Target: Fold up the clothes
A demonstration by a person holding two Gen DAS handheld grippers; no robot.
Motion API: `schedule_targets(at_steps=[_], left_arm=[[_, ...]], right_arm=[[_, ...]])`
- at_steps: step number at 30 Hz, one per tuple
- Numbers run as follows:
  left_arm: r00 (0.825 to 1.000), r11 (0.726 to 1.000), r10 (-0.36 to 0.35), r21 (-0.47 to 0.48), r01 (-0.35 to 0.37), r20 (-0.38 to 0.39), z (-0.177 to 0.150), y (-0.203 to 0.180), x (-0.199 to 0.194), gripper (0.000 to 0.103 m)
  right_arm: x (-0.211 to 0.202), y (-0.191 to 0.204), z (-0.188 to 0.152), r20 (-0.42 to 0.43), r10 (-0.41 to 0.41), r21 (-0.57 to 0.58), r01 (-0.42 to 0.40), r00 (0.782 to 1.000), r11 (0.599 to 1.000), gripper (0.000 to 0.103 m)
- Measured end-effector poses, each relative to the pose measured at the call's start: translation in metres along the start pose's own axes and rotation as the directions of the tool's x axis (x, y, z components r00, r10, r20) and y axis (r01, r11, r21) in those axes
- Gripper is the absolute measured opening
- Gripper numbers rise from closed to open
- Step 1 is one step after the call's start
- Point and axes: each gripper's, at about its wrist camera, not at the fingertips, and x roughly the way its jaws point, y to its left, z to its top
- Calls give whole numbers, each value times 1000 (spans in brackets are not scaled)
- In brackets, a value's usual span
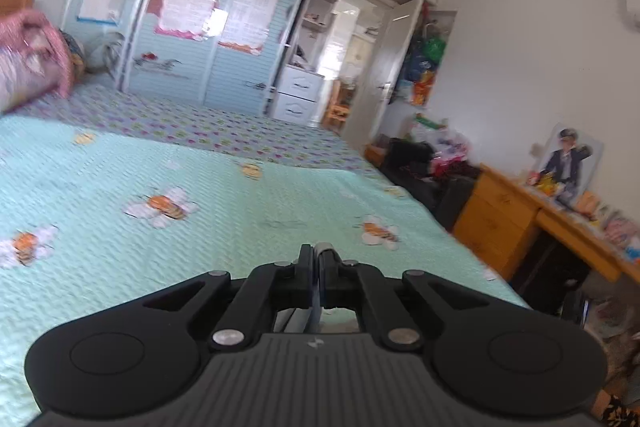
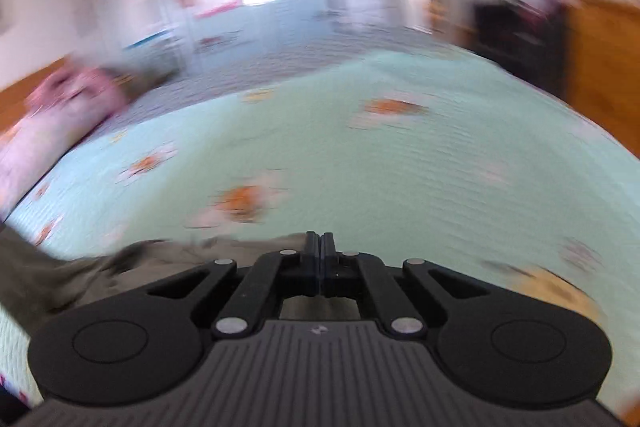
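Observation:
An olive-brown garment (image 2: 80, 279) shows in the blurred right wrist view. It spreads from the left edge across the mint bedspread (image 2: 400, 179) up to my fingertips. My right gripper (image 2: 320, 241) is shut, and the cloth's edge runs into its closed fingers. In the left wrist view my left gripper (image 1: 318, 253) is shut low over the mint bedspread (image 1: 240, 227) with bee prints. Nothing is clearly visible between its fingers. Only a small tan patch shows through the gap behind them. The garment itself is out of this view.
A pink quilt (image 1: 28, 55) is bunched at the bed's far left. Sliding wardrobe doors (image 1: 192, 27) stand beyond the bed. A wooden desk (image 1: 532, 223) with clutter runs along the right side, close to the bed's edge. A yellowish object (image 2: 556, 291) lies at my right.

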Motion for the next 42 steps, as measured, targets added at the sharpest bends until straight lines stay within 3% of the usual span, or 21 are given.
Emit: schedule_targets(at_steps=[2,4,5,7,10,12,13,14,16,18,21,22,23,25,28,31,34,37,39,42], left_arm=[[995,995,-96,-25,95,-31,-3,4,4,1],[981,983,-181,-18,181,-74,-7,2,8,1],[974,978,-207,-2,207,-94,-10,-2,10,1],[960,967,-247,26,253,-133,-14,-11,15,1],[941,953,-288,39,300,-180,-21,-22,22,1],[932,947,-305,40,318,-197,-25,-26,25,1],[928,945,-312,36,325,-203,-27,-28,25,1],[926,944,-316,30,329,-208,-31,-29,25,1],[926,945,-313,28,326,-213,-34,-30,21,1],[928,948,-305,29,318,-215,-36,-31,17,1],[935,954,-286,28,298,-209,-36,-31,9,1],[937,956,-281,26,293,-206,-36,-29,8,1],[939,958,-276,25,287,-204,-35,-27,6,1],[941,959,-272,23,282,-200,-34,-24,4,1],[937,955,-286,20,296,-199,-33,-20,7,1],[926,945,-314,21,325,-211,-35,-17,11,1],[910,935,-342,14,355,-233,-40,-15,15,1],[893,927,-360,6,375,-268,-47,-15,21,1],[883,922,-369,8,387,-291,-51,-18,23,1],[870,914,-381,16,406,-313,-56,-22,22,1]], right_arm=[[-14,-43,-16,-62,-127,28,129,990,991,0],[-23,-78,-42,-166,-218,31,226,962,974,0],[-29,-91,-54,-214,-232,42,246,949,968,0],[-45,-104,-68,-231,-242,91,268,942,959,3],[-54,-85,-60,-145,-212,42,220,966,975,12],[-37,-51,-43,-93,-122,-44,118,988,992,42],[-29,-34,-35,-71,-73,-89,66,995,994,70],[-20,-17,-26,-51,-23,-135,16,998,991,81],[9,28,-20,-31,79,-258,-84,996,962,81],[40,68,-15,-56,124,-373,-136,991,918,81],[85,105,-10,-137,110,-432,-159,985,888,78],[101,112,-9,-173,88,-428,-156,981,890,71],[108,110,-9,-197,83,-390,-156,977,908,44],[106,95,-13,-213,75,-301,-139,974,943,9],[74,53,-25,-189,55,-155,-85,980,984,8],[43,11,-36,-169,30,-4,-31,985,999,7],[11,-31,-47,-152,3,148,20,988,989,5],[-20,-73,-58,-140,-27,297,68,990,953,5],[-27,-79,-64,-190,-46,305,103,981,947,6],[-31,-77,-66,-250,-53,331,137,967,934,19]])
